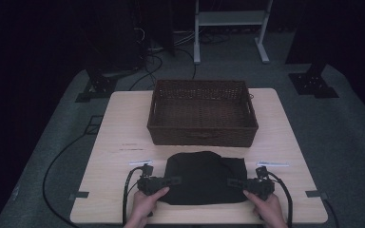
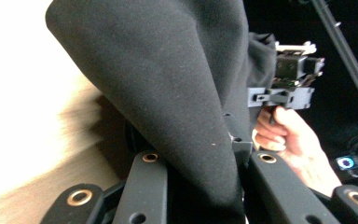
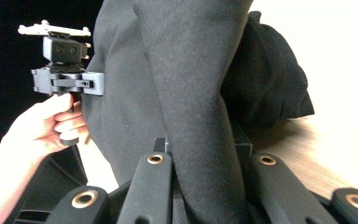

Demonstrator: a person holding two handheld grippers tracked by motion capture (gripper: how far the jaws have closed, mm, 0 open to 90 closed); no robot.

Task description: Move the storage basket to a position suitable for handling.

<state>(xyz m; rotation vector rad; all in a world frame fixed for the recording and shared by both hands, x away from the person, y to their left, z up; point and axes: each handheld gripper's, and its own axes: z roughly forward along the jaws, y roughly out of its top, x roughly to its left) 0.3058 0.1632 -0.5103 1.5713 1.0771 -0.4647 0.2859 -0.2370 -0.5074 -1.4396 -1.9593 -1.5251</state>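
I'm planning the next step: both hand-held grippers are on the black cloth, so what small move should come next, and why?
Probably lift both together, a little, straight up. The left hand-held gripper and the right hand-held gripper are each shut on an opposite near edge of the black cloth, which still lies on the table. The wicker basket stands just beyond it.

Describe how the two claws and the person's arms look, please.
Both the left claw and the right claw are black and boxy. Each has two flat black jaw bars with brass-coloured rivets, seen in the claw views. A black cable loops from the left one, and another cable from the right. The forearms are bare, with no sleeves or gloves visible.
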